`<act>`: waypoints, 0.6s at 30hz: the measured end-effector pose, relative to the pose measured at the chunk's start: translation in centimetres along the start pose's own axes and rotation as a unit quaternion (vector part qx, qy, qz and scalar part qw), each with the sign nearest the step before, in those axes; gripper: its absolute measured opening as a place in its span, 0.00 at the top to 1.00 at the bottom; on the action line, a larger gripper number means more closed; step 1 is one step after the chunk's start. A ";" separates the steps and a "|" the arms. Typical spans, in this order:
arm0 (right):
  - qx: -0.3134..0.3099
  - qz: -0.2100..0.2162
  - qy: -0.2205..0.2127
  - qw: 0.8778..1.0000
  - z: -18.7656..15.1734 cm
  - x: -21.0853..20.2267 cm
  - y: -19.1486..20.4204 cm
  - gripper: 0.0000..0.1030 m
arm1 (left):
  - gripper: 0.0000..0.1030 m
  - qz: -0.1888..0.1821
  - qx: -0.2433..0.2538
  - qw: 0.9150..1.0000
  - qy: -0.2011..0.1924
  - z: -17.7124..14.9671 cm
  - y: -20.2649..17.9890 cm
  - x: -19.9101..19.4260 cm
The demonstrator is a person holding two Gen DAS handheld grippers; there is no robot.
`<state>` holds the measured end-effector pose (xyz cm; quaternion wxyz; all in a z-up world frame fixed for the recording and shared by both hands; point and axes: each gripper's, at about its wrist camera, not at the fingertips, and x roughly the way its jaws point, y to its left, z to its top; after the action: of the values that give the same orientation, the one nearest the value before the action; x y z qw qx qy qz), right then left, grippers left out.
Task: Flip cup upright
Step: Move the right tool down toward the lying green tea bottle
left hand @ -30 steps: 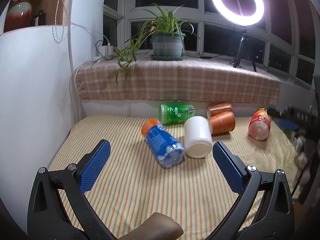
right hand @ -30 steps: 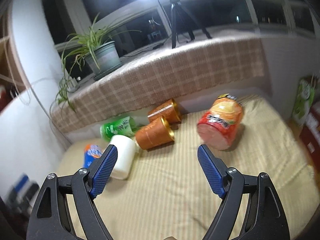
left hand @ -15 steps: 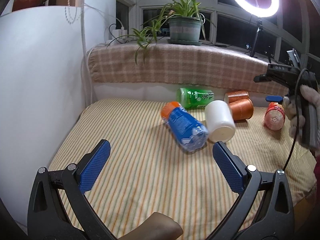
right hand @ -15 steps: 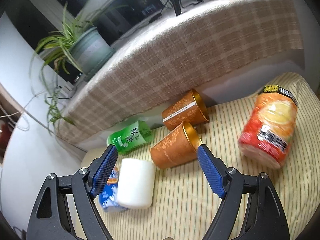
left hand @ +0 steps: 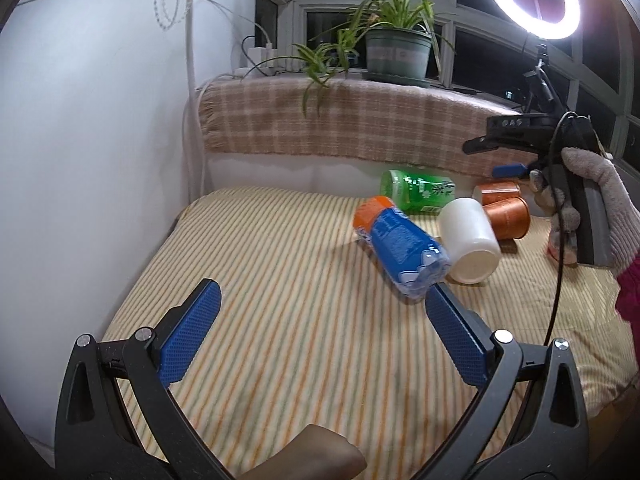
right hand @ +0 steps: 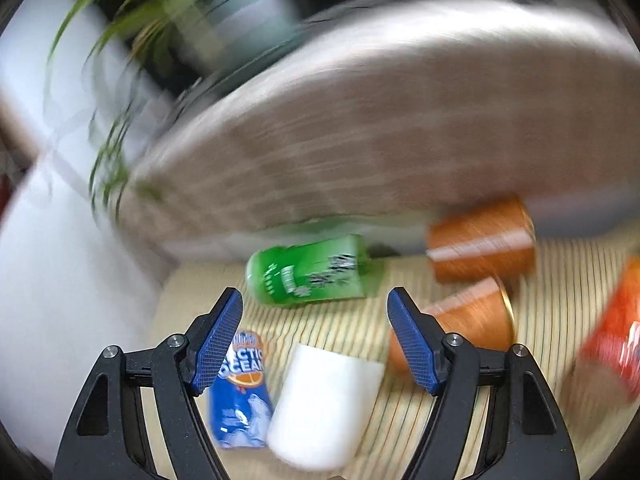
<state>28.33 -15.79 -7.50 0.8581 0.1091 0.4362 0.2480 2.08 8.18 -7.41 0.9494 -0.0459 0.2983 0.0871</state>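
Right wrist view blurred: right gripper (right hand: 314, 334) jaws wide, nothing held, white cup (right hand: 324, 404) on side just below fingertips. Left gripper (left hand: 320, 338) wide, nothing held; cup (left hand: 470, 240) ahead-right.

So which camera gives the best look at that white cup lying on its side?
The left wrist view: the white cup is sharp there, lying beside the blue bottle with its closed base toward the camera. The right wrist view shows it closer, between the open right gripper fingers, but motion-blurred.
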 end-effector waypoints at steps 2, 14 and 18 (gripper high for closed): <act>-0.083 -0.016 0.019 0.996 0.4 1.3 2.4 0.27 | 0.00 0.005 -0.006 1.000 0.000 0.0 0.7 0.0; -0.438 -0.095 0.145 0.882 -1.4 9.8 9.5 0.28 | 0.00 0.032 -0.039 0.999 0.006 -0.1 4.8 0.2; -0.483 -0.119 0.158 0.853 -1.5 12.3 10.1 0.29 | 0.00 0.045 -0.049 0.998 0.004 0.0 5.9 0.2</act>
<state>29.89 -0.78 -12.82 0.7451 -0.4126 0.4011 0.3372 1.12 14.02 -7.77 0.9399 -0.0792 0.2992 0.1443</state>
